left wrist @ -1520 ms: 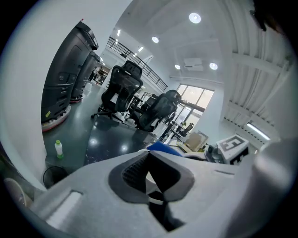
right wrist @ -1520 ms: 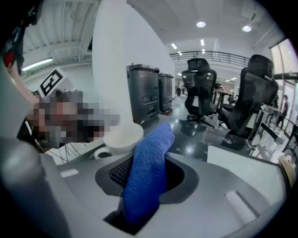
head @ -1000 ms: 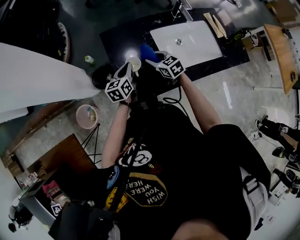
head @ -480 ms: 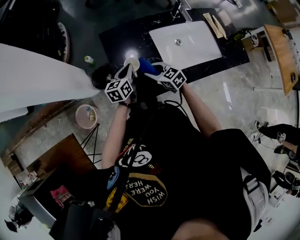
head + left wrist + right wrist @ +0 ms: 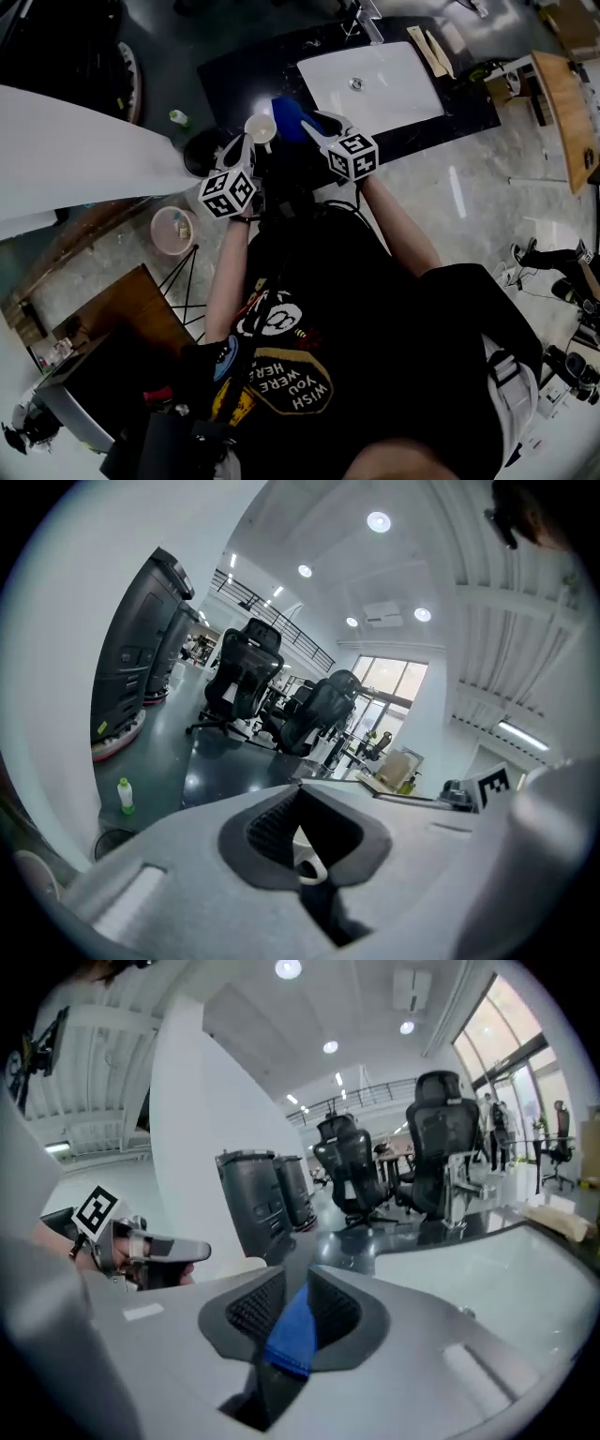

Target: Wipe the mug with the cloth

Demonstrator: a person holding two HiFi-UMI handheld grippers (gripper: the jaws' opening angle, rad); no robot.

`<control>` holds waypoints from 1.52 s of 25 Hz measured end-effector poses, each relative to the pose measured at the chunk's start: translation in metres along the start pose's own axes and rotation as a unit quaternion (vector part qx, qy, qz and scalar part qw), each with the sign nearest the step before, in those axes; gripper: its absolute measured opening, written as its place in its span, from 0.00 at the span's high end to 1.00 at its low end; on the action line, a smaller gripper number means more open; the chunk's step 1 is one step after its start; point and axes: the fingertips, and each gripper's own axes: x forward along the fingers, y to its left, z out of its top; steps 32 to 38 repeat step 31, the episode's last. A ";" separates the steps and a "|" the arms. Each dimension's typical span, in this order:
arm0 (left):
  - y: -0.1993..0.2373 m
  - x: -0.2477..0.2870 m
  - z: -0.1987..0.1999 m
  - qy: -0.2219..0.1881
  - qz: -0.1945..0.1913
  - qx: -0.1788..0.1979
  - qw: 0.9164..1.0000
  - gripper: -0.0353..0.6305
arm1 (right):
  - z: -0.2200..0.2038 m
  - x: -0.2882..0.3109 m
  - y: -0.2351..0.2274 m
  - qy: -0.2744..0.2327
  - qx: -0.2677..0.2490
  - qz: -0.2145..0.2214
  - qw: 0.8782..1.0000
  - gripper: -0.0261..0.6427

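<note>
In the head view a cream mug (image 5: 261,127) is held up over the black counter (image 5: 234,80), with my left gripper (image 5: 246,145) behind it. The left gripper view shows the jaws (image 5: 305,832) shut on the mug's white handle (image 5: 307,862); the mug's body is hidden there. A blue cloth (image 5: 289,117) sits right beside the mug on its right, touching or nearly so. My right gripper (image 5: 314,120) grips it. In the right gripper view a fold of the cloth (image 5: 292,1333) is pinched between the jaws (image 5: 291,1307), which are closing further.
A white sink (image 5: 370,84) is set in the counter to the right. On the floor left of the counter are a green bottle (image 5: 178,119), a black bin (image 5: 202,150) and a pink pail (image 5: 173,232). Office chairs (image 5: 246,682) stand beyond.
Both grippers have risen toward the counter. The mug went up and slightly left; the cloth shifted from the mug's lower right to level beside it.
</note>
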 end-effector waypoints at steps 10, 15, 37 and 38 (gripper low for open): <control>-0.038 -0.031 0.022 -0.011 0.003 0.147 0.989 0.94 | 0.029 -0.028 0.020 -0.024 -0.055 -0.055 0.997 0.96; -0.039 -0.032 0.019 0.001 -0.004 0.152 0.988 0.94 | 0.035 -0.032 0.030 -0.033 -0.050 -0.053 0.997 0.96; -0.041 -0.043 0.022 0.000 -0.007 0.153 0.988 0.94 | 0.036 -0.032 0.050 -0.039 -0.050 -0.040 0.997 0.96; -0.041 -0.043 0.022 0.000 -0.007 0.153 0.988 0.94 | 0.036 -0.032 0.050 -0.039 -0.050 -0.040 0.997 0.96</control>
